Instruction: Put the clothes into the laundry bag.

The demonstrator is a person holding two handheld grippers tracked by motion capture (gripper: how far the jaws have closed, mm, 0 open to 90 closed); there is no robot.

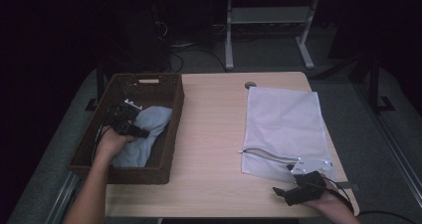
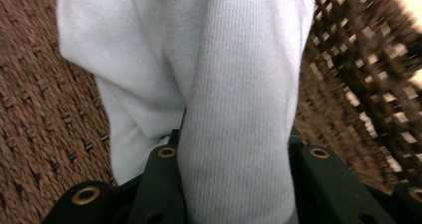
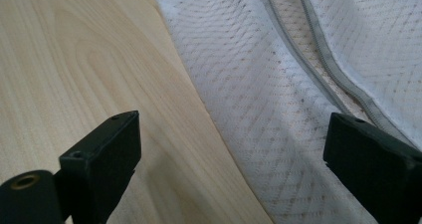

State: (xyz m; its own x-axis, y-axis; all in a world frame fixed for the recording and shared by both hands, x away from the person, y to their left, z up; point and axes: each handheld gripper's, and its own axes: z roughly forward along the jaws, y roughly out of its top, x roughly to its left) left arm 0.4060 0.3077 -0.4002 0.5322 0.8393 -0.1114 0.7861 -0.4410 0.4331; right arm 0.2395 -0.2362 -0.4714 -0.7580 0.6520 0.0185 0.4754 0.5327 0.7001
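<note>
Left tool [image 2: 234, 184] clamps pale cloth [image 2: 239, 84] in basket [image 1: 169, 92] for lifting; right tool [image 3: 234, 154] wide open, empty, waiting beside mesh bag [image 1: 283, 119].

Your forearms are bare, no sleeves. Your left black two-jaw gripper [image 1: 130, 127] carries brass-ringed screw holes on its angular jaw mounts and trails dark cables. Your right black two-jaw gripper [image 1: 291, 191] has blocky square-ended jaws and a white-marked top plate.
</note>
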